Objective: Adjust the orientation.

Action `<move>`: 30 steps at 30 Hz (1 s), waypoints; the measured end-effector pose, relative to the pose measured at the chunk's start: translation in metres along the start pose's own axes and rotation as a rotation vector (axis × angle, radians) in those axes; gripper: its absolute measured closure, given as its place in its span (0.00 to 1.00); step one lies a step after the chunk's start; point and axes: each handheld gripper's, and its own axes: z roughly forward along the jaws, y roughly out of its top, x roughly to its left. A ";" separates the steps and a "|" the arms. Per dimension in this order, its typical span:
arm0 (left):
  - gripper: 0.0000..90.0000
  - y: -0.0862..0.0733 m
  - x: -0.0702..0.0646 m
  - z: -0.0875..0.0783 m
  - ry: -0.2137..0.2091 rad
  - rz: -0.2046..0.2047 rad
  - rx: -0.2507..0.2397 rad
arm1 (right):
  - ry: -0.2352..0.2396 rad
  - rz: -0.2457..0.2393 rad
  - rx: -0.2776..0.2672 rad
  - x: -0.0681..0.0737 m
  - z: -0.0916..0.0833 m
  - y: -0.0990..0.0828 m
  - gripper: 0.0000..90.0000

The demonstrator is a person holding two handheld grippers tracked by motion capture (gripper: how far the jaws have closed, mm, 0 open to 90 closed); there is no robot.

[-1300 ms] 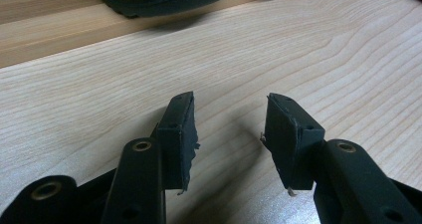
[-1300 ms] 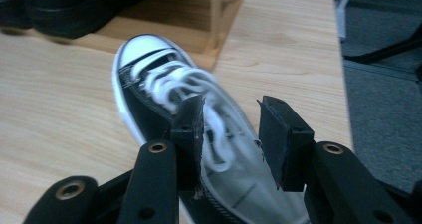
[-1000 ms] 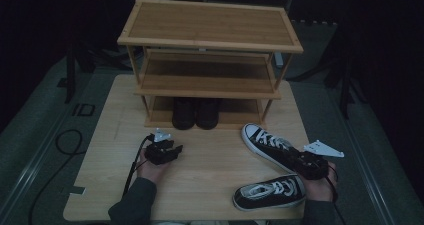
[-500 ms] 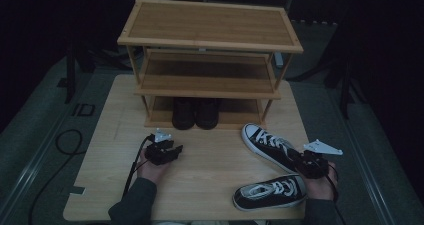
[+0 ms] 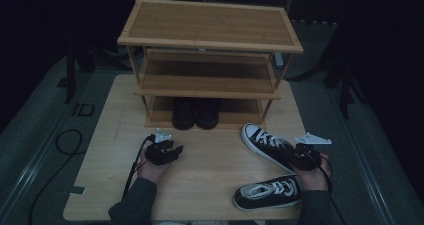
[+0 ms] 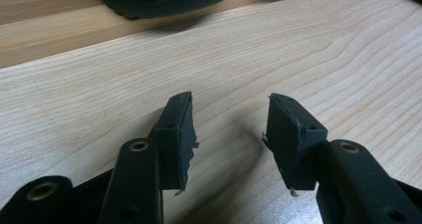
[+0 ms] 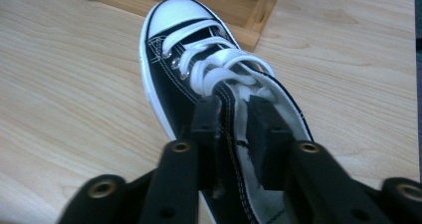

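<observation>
Shoe storage at an early stage. Dark boots (image 5: 195,113) already stand on the bottom shelf of the rack (image 5: 210,41). One sneaker (image 7: 214,104) lies on the table (image 5: 210,170) just before the rack, its collar between the jaws of the right gripper (image 7: 234,134), which have just been opening; contact cannot be judged. A second sneaker (image 5: 269,193) lies nearer the person, untouched. The left gripper (image 6: 231,134) rests released, holding nothing.

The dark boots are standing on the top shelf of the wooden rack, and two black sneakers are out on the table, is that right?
Not quite: the high view shows the dark boots on the wooden rack's bottom shelf. Two black sneakers are indeed on the table.
</observation>
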 end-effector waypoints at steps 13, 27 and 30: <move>0.60 0.000 0.000 0.000 0.001 0.000 0.000 | 0.071 -0.036 0.044 -0.002 0.009 0.007 0.97; 0.60 0.000 0.000 0.000 -0.001 -0.001 0.000 | 0.109 -0.067 0.005 0.001 0.005 0.006 0.98; 0.60 0.000 0.000 0.000 -0.001 -0.001 0.000 | 0.121 -0.070 -0.003 0.002 0.005 0.006 0.98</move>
